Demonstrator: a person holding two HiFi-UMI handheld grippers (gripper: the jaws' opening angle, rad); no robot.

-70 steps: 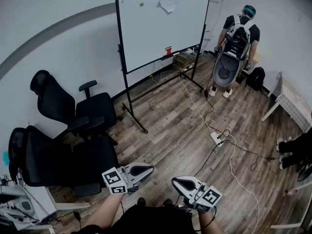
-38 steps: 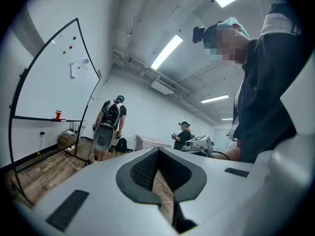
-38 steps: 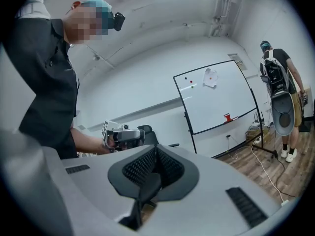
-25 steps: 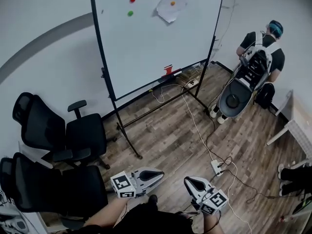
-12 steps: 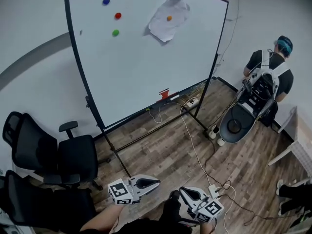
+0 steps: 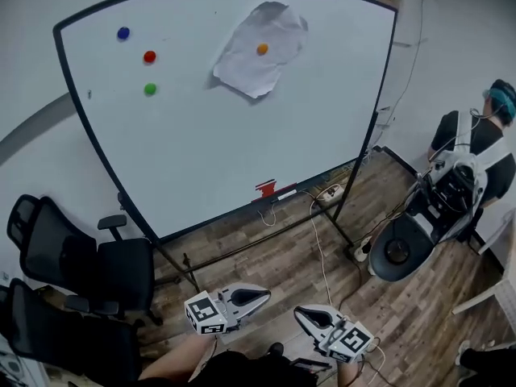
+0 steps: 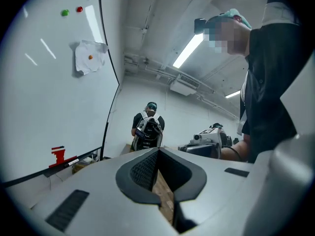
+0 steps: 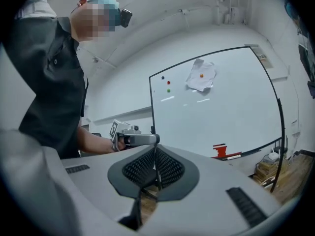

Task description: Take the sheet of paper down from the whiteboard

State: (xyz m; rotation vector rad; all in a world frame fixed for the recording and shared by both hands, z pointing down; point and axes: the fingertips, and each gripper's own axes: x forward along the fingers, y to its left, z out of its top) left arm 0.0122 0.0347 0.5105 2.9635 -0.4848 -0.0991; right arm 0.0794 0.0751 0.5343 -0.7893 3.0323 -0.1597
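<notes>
One whiteboard [image 6: 242, 151] on a wheeled stand carries one sheet of paper [image 6: 250, 59], high on the board and right of its middle, pinned by a single orange magnet [image 6: 262, 48]. Three more magnets sit apart on the upper left: blue [image 6: 123, 33], red [image 6: 149, 56], green [image 6: 150, 89]. One red item [image 6: 266, 189] rests on the tray (too small to name). Two black office chairs [image 6: 121, 268] stand at the left, the nearer one cut off by the frame. A second person [image 6: 476, 147] at the right is also clipped by the edge.

The paper is crumpled and tilted, its long axis running from upper right down to lower left.

The left gripper [image 6: 264, 295] and the right gripper [image 6: 299, 314] are low in the head view, well short of the board, both with jaws closed together on nothing.
</notes>
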